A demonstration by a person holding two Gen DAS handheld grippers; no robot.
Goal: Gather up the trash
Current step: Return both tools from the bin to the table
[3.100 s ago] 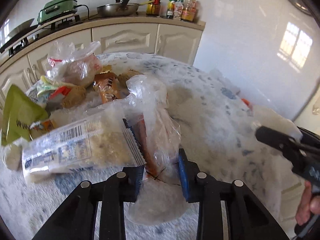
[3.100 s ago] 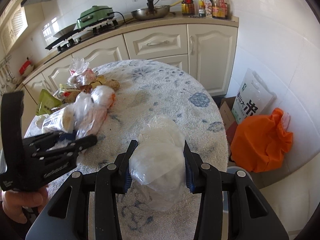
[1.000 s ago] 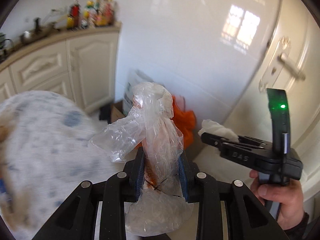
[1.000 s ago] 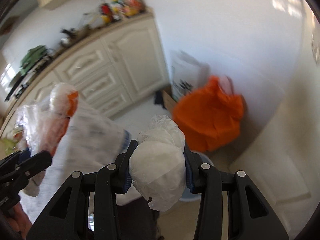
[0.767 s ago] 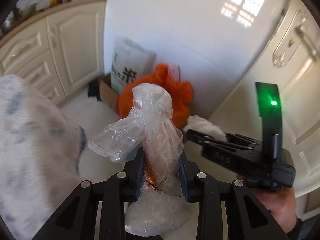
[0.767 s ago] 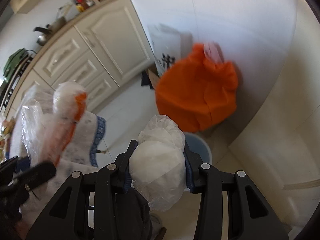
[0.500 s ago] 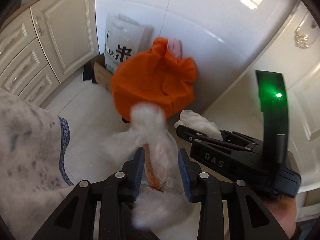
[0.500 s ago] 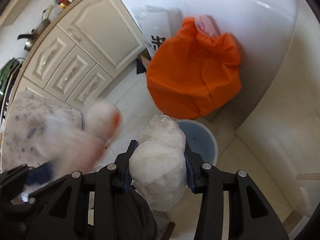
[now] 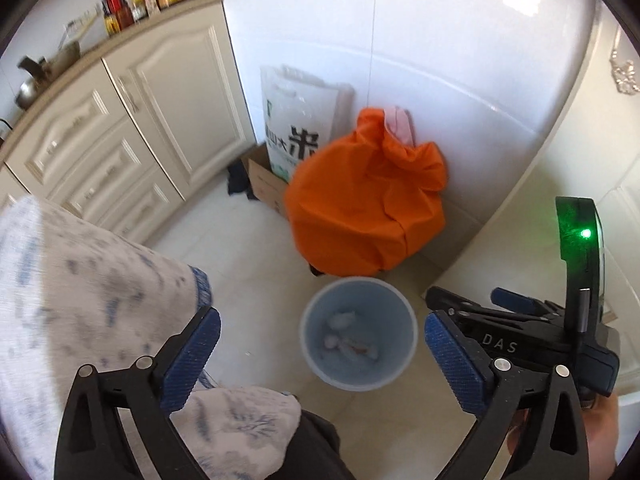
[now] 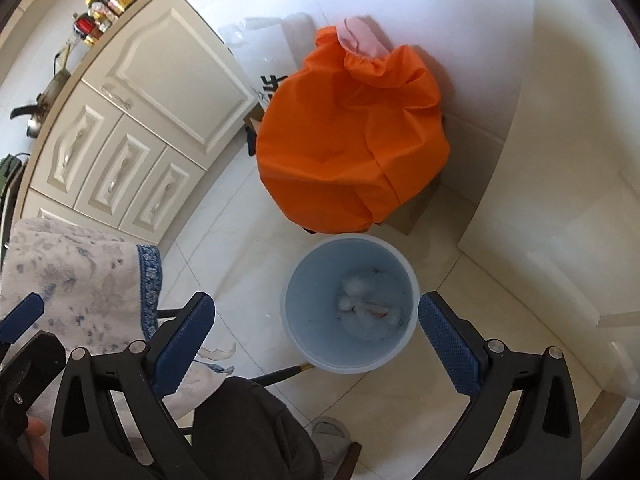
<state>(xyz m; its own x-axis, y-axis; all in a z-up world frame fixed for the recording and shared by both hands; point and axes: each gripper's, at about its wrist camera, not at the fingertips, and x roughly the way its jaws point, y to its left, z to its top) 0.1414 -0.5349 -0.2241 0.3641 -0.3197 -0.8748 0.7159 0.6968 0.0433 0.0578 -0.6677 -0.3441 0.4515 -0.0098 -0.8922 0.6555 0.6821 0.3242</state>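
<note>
Both claws have just been opening and now stand spread wide with nothing between their blue pads. The left claw and the right claw both point steeply down over a pale blue bin on the tiled floor. The bagged trash lies in the bin's bottom, clear plastic with a red-orange streak. At twelve o'clock from the bin an orange bag sits just beside its rim. At nine o'clock the desk's floral cloth hangs down. The right claw's body shows at three o'clock in the left view.

Bright daylight, wall glare, fisheye edges, slight blur.
</note>
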